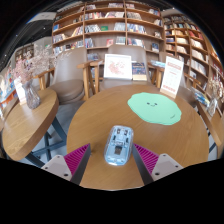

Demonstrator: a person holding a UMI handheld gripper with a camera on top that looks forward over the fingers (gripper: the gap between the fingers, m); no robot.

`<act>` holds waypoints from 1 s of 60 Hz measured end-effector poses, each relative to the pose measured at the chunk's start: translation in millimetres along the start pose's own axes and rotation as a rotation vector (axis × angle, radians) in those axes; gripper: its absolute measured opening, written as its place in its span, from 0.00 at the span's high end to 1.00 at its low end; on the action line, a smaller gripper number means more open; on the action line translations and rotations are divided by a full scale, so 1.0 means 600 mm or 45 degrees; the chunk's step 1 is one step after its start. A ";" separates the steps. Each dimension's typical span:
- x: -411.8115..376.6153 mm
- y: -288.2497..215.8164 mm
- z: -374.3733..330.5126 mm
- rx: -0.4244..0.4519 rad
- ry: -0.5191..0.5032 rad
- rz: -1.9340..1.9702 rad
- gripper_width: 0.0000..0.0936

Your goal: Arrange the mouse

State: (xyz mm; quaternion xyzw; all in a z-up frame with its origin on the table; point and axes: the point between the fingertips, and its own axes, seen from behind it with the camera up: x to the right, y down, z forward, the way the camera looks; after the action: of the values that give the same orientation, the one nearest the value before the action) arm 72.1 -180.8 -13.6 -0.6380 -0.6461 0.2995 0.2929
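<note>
A silver-grey computer mouse (119, 145) lies on the round wooden table (100, 115), between my two fingers. My gripper (113, 160) is open; the pink-padded fingers (80, 158) stand either side of the mouse, with a gap showing at the left side. A light green mouse mat (154, 107) lies on the table beyond the mouse and to its right, with nothing on it.
A second round wooden table (25, 125) stands to the left with a small sign stand (28, 92) on it. Chairs (68, 75) and a white display board (172, 75) stand behind the table. Bookshelves (110, 20) fill the background.
</note>
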 end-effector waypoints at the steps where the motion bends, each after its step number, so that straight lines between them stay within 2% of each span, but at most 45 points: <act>1: 0.000 -0.002 0.002 0.000 -0.001 0.001 0.08; 28: -0.014 -0.041 0.046 0.018 -0.023 -0.024 0.11; 32: -0.014 -0.042 0.048 0.017 -0.021 -0.024 0.16; 35: -0.012 -0.045 0.051 0.018 -0.018 -0.026 0.26; 36: -0.011 -0.045 0.052 0.018 -0.017 -0.027 0.30; 38: -0.010 -0.047 0.054 0.020 -0.013 -0.030 0.51; 46: -0.009 -0.049 0.050 -0.006 -0.023 -0.058 0.53; 54: 0.010 -0.096 0.021 0.066 -0.039 -0.005 0.53; 60: 0.042 -0.170 -0.001 0.147 -0.052 0.005 0.53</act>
State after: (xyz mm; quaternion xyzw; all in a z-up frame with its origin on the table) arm 5.7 -156.5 64.2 -0.6152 -0.6323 0.3497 0.3153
